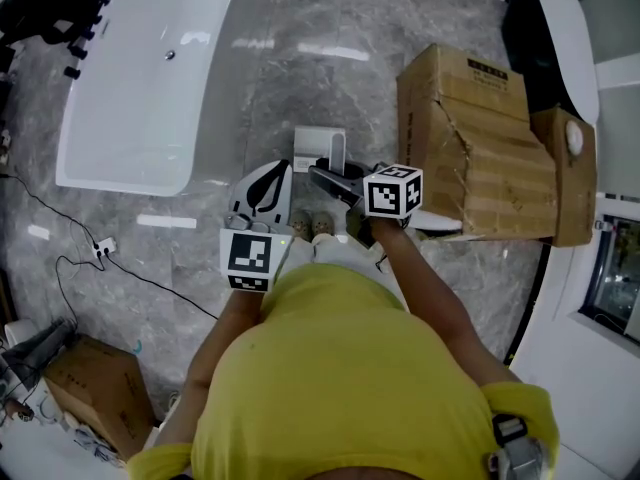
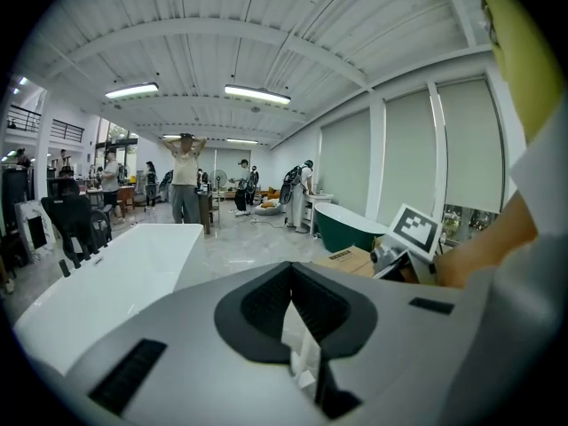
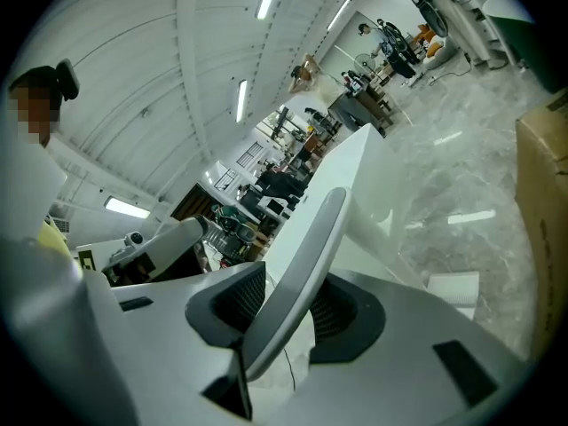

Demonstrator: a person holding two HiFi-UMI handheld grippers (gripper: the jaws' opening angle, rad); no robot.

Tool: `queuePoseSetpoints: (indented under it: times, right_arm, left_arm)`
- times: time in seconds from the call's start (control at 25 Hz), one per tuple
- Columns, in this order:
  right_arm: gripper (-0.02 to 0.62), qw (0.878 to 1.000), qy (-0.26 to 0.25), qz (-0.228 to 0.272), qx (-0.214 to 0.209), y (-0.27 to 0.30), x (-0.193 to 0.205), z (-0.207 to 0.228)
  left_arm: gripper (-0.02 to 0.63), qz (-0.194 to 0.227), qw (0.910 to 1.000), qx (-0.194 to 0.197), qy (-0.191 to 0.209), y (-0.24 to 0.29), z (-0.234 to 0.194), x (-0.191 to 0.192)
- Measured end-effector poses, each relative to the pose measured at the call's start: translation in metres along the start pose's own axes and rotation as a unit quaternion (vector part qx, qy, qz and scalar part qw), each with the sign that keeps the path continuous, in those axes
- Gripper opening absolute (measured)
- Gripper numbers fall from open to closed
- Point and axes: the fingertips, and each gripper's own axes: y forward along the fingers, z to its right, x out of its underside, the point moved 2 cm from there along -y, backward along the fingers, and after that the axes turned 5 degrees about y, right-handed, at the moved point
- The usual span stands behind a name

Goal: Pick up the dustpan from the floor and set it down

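The person, in a yellow shirt, stands with both forearms stretched forward and low over their own shoes (image 1: 311, 225). The left gripper (image 2: 288, 282) is tilted slightly downward, its smooth grey jaws brought together with nothing between the ribbed black pads. The right gripper (image 3: 293, 291), just beside it and also angled a little down, is clamped on the dustpan's handle (image 3: 311, 247), a curved, matt grey bar that rises out between the pads. Each gripper carries a cube printed with black-and-white square markers.

The dustpan (image 1: 316, 148) hangs from that grip just past the shoes. Its pan is a white, boxy plastic piece, low over the glossy grey marble floor (image 1: 300, 58); whether it touches the floor cannot be made out.

To the right stands a dented brown cardboard box (image 1: 470, 138) with a black printed label too small to read. To the left lies a long, smooth white bathtub (image 1: 150, 78), with a thin black cable (image 1: 60, 218) trailing on the floor beside it. Farther off, a dark green tub (image 2: 346, 224) and several people stand under strip lights
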Motion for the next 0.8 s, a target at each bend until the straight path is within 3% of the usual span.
queuePoseSetpoints:
  times: [0.8]
  right_arm:
    - [0.155, 0.997, 0.013, -0.057, 0.056, 0.021, 0.032, 0.075]
  left_arm:
    - [0.003, -0.015, 0.9999, -0.002, -0.006, 0.008, -0.006, 0.007]
